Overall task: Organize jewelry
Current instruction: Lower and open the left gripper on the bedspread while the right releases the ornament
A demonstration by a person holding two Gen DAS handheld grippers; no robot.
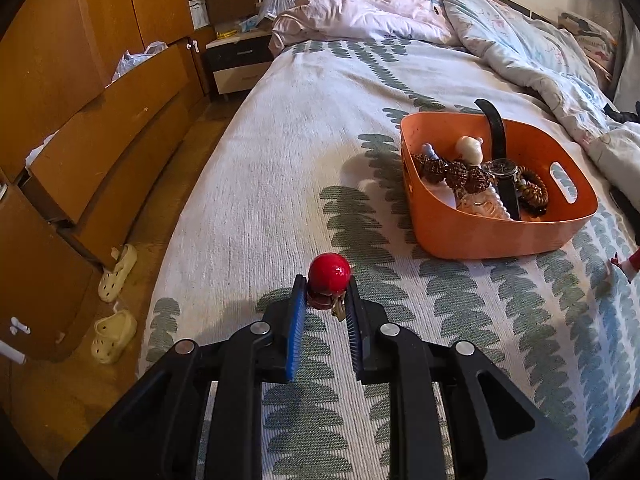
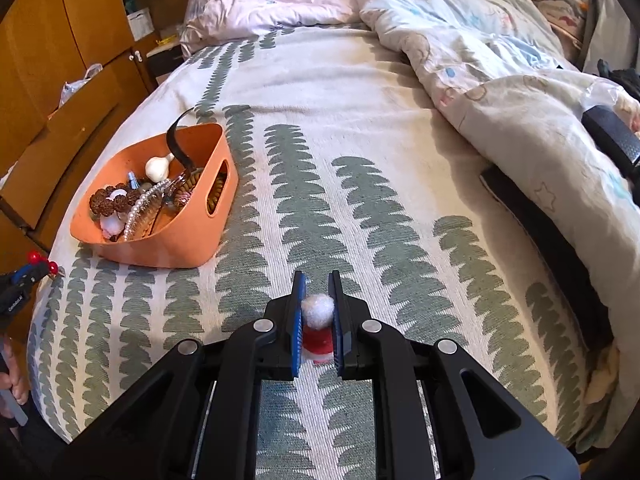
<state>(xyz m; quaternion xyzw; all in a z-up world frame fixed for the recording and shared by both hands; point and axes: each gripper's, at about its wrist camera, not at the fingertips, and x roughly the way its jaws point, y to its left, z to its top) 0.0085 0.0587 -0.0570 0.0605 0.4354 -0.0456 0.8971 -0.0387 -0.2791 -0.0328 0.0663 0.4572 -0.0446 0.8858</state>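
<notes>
The left gripper [image 1: 325,300] has its two blue-padded fingers [image 1: 295,320] drawn close, clamped on a small ornament [image 1: 329,280]: a glossy red ball stands above the fingertips, with a darker red bead and a bit of gold metal pinched between the pads. The piece hangs over the bedspread [image 1: 260,200], a pale weave with rows of green leaf shapes; whether it touches the cloth cannot be told.

The right gripper [image 2: 317,292] is likewise nearly closed, its fingers [image 2: 298,312] pressed on a red-and-white pompom piece [image 2: 318,324], the white fluffy ball uppermost and the red part below it between the pads. In this view the left gripper shows at the far left edge, red beads at its tip.

The orange basket [image 1: 500,236] sits on the bedspread, ahead and to the right of the left gripper, ahead and to the left of the right one, well apart from both. Inside lie a watch [image 1: 503,168] with its black strap sticking up over the rim, brown knobbly beads [image 1: 456,174], a string of pearls [image 2: 138,212], a cream figurine [image 1: 470,148] and a coiled amber hair tie [image 1: 534,190].

Beyond the basket a rumpled duvet [image 1: 500,36] covers the head of the bed. Wooden drawers [image 1: 100,140] stand along the left, with pale clogs [image 1: 116,304] on the floor beside them.
</notes>
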